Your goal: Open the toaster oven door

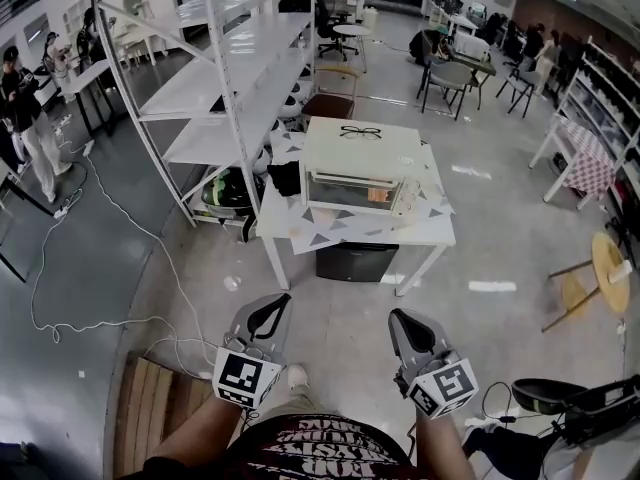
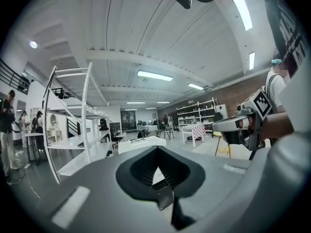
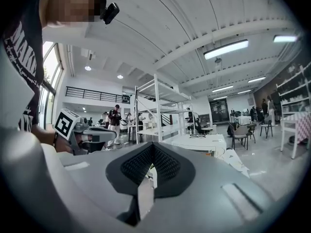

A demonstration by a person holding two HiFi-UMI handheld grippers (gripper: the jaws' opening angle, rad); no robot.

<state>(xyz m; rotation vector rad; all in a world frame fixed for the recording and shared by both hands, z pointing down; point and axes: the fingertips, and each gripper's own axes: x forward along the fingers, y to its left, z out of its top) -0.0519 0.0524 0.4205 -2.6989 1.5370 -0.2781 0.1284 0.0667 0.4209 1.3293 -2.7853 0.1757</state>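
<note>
- The cream, box-shaped toaster oven (image 1: 355, 168) sits on a white surface (image 1: 340, 233) with grey triangles. It is well apart from both hand-held grippers, and its glass door looks shut.
- A pair of black glasses (image 1: 360, 132) lies on top of it.
- The left hand-held gripper (image 1: 268, 316) is low over the floor, with its jaws together and nothing in them.
- The right hand-held gripper (image 1: 405, 326) is beside it, with its jaws together and empty too.

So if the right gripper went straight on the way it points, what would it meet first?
Bare floor lies ahead of the right gripper; the first thing in line looks to be the front edge of the table, below the toaster oven, though depth is unclear.
</note>
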